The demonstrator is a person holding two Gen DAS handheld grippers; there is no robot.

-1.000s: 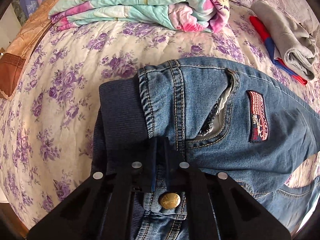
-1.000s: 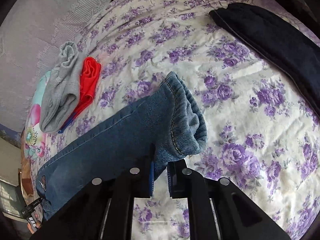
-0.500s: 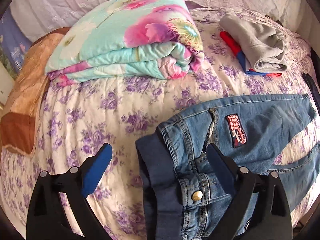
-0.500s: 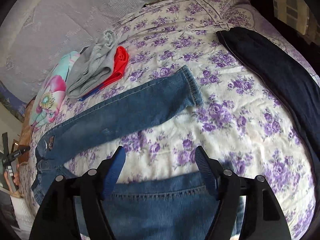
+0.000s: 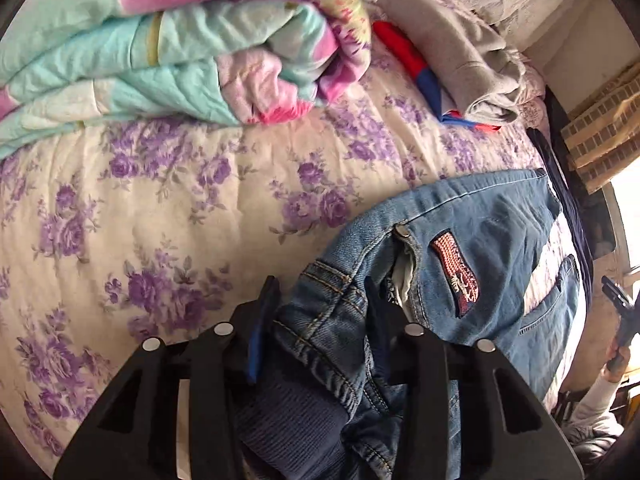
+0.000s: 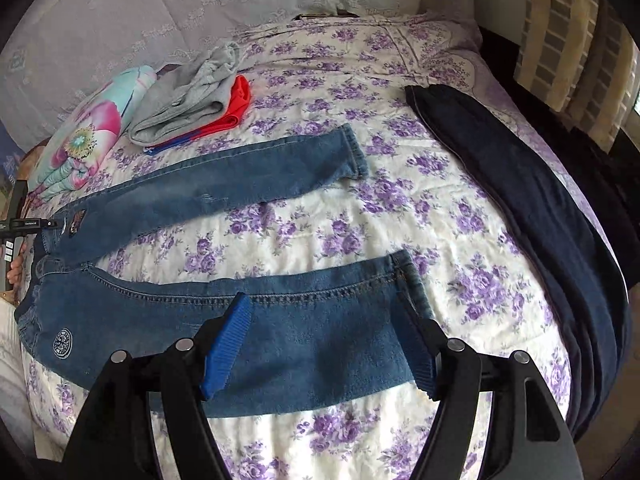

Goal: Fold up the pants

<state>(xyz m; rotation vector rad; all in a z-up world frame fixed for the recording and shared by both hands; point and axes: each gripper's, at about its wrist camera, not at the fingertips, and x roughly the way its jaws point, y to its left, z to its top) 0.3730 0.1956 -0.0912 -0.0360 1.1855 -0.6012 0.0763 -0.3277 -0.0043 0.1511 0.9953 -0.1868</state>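
Just then the blue denim jeans lay spread flat on the bed with the purple-flowered cover, both legs stretched out side by side and apart, the waist at the left in the right wrist view. The waistband, with its dark ribbed band and a red embroidered patch near the pocket, sat bunched between the jaws of the left gripper; those jaws had just been closing and straddled the denim fold, though whether the pads pressed on it could not be told. The right gripper hung over the near leg close to its hem with its jaws wide apart and nothing clamped. Beyond the jeans lay a folded grey garment on a red and blue one, a folded turquoise and pink floral quilt, and, along the bed's right side, dark navy trousers.
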